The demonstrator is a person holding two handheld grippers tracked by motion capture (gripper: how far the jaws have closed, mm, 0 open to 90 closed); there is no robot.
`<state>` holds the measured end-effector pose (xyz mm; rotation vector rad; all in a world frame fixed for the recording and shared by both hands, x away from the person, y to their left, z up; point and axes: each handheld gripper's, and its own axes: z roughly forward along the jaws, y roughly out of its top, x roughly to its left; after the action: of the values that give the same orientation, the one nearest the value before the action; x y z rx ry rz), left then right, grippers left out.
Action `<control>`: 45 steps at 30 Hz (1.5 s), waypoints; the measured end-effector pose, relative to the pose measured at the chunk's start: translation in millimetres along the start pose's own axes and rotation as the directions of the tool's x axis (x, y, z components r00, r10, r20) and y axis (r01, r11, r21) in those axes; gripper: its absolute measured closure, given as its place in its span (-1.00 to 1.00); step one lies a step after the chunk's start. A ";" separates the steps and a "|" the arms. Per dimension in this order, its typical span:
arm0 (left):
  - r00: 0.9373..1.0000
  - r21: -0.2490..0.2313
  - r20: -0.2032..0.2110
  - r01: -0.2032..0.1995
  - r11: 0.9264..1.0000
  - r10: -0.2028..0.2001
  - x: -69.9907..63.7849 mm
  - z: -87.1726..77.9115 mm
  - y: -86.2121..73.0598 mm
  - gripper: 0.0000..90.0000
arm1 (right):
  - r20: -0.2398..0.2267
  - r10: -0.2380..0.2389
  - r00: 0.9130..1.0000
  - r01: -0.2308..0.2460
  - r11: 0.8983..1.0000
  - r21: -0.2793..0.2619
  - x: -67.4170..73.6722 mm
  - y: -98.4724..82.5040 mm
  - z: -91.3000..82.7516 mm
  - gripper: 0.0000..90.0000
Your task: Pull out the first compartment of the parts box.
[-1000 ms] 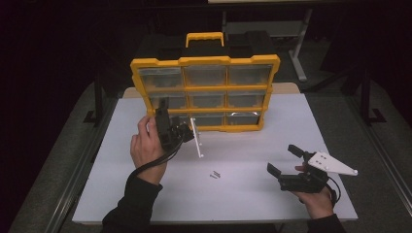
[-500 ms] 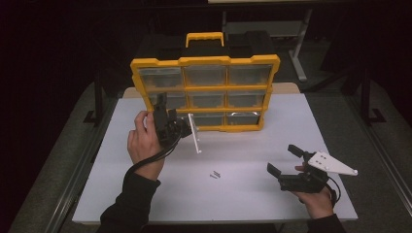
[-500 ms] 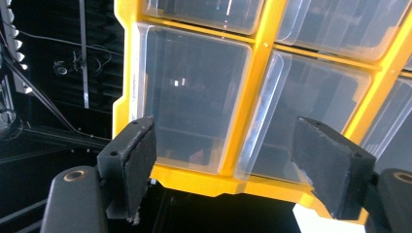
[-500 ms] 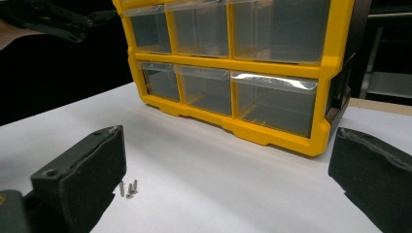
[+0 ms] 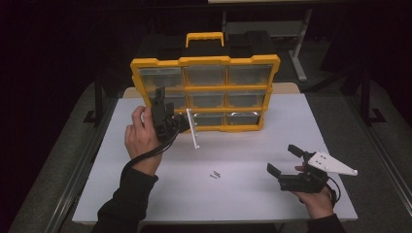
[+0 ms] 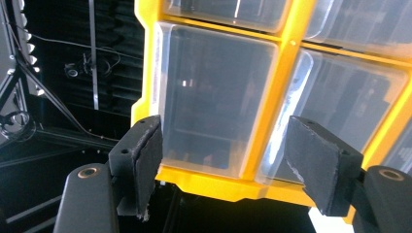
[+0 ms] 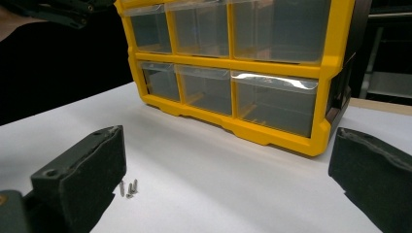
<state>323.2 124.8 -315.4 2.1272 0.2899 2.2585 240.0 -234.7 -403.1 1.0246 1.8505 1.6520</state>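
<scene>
Yellow drawer organiser (image 5: 206,92), upright at table's (image 5: 243,194) far edge: left gripper (image 5: 163,114), jaws lately narrowing yet gripping nothing, now nearer its lower-left clear drawer (image 6: 214,102), likely about to grasp; right gripper (image 5: 286,162) unclenched, idle near loose screws (image 5: 214,174)

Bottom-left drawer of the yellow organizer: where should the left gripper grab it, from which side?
Probably take the bottom-left drawer by the two side edges of its clear front, straight on from the front; the yellow frame encloses its other faces. The left gripper faces it, jaws open, lined up and just closing, pads not yet touching.
</scene>
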 end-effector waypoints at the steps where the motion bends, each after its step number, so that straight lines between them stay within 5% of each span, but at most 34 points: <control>1: 1.000 0.000 0.000 0.000 1.000 0.000 0.0 0.0 0.0 -0.31 | 0.000 0.000 1.000 0.000 1.000 0.000 0.0 0.0 0.0 -1.00; 18: 0.996 -0.009 -0.074 -0.049 0.999 0.048 11.5 15.6 -4.0 0.03 | 0.001 0.000 1.000 0.000 1.000 -0.002 -0.6 -0.2 0.0 -1.00; 45: 0.984 -0.020 -0.125 -0.127 0.992 0.124 23.0 37.0 -6.9 0.41 | 0.001 0.001 1.000 -0.001 1.000 -0.002 -0.5 -0.2 0.0 -1.00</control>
<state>357.6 139.2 -291.9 2.0508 0.1289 2.4529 240.3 -235.1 -403.3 1.0256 1.8471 1.6532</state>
